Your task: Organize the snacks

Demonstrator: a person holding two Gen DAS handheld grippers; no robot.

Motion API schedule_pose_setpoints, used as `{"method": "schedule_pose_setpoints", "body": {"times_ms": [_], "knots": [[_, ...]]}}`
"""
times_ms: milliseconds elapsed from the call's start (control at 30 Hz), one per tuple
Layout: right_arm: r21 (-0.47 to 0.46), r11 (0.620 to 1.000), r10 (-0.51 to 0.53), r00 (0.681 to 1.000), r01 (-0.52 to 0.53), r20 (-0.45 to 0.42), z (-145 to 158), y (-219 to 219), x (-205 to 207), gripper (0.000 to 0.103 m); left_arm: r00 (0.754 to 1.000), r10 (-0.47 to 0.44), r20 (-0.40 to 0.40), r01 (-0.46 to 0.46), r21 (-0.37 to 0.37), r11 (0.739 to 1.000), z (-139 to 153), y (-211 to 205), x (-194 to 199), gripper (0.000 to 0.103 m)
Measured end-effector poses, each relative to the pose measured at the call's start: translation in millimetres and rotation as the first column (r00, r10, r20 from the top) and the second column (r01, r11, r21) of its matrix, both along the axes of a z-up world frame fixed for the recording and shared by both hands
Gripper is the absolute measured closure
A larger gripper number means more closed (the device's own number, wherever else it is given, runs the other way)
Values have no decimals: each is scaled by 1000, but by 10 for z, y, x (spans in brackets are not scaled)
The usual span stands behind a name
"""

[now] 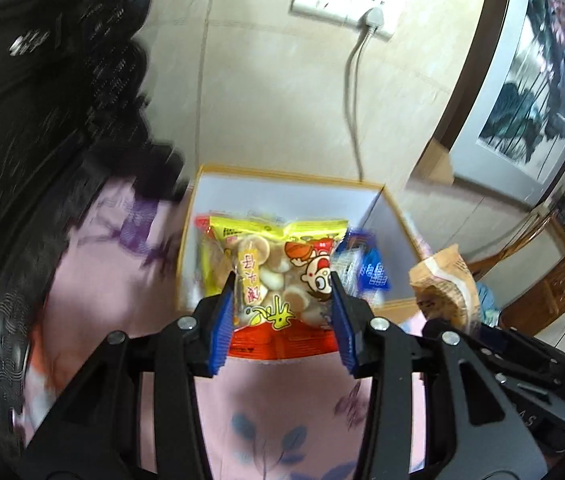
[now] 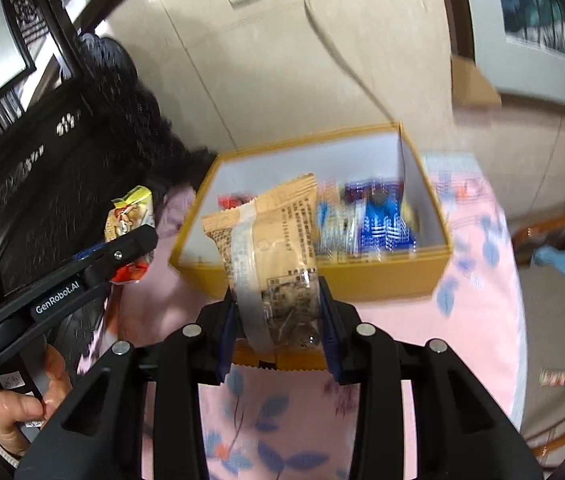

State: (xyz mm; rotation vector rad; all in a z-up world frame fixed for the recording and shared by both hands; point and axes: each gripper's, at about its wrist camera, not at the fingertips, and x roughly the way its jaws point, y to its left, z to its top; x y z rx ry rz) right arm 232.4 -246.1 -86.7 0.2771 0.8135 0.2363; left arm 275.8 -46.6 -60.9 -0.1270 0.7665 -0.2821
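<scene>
Glossy plastic wrap on the yellow biscuit pack (image 1: 278, 276), matt paper-look film on the tan snack pack (image 2: 270, 248). Matt black plastic left tongs (image 1: 282, 312), ribbed blue pads (image 1: 222, 320). Cardboard box (image 2: 322, 280); soft floral cloth (image 2: 282, 420) on the table.

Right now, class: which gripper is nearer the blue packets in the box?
Right. The right gripper sits before the box, nearer the blue packets; the left gripper is off its far side.

Left claw (image 1: 282, 312): black angular linkage arms; round silver screws at the pivots; ribbed blue pads on the finger insides. Right claw (image 2: 278, 324): same black frame, silver screws, blue pads. White "GenRobot.AI" lettering on the left claw's side; hand (image 2: 22, 412) behind that lettering, dark cuff.
</scene>
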Motion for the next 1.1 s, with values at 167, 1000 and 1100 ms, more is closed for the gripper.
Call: {"method": "schedule_pose_setpoints", "body": {"times_ms": [167, 1000, 1100], "knots": [[-26, 999, -31, 999, 33, 44, 158, -115, 480, 66, 999, -17, 50, 14, 46, 999, 219, -220, 495, 59], [-128, 985, -130, 980, 112, -148, -68, -301, 691, 1, 995, 93, -33, -85, 199, 976, 48, -141, 728, 2], [-142, 984, -124, 982, 103, -143, -62, -257, 644, 1, 993, 110, -35, -101, 195, 976, 49, -92, 702, 2]]}}
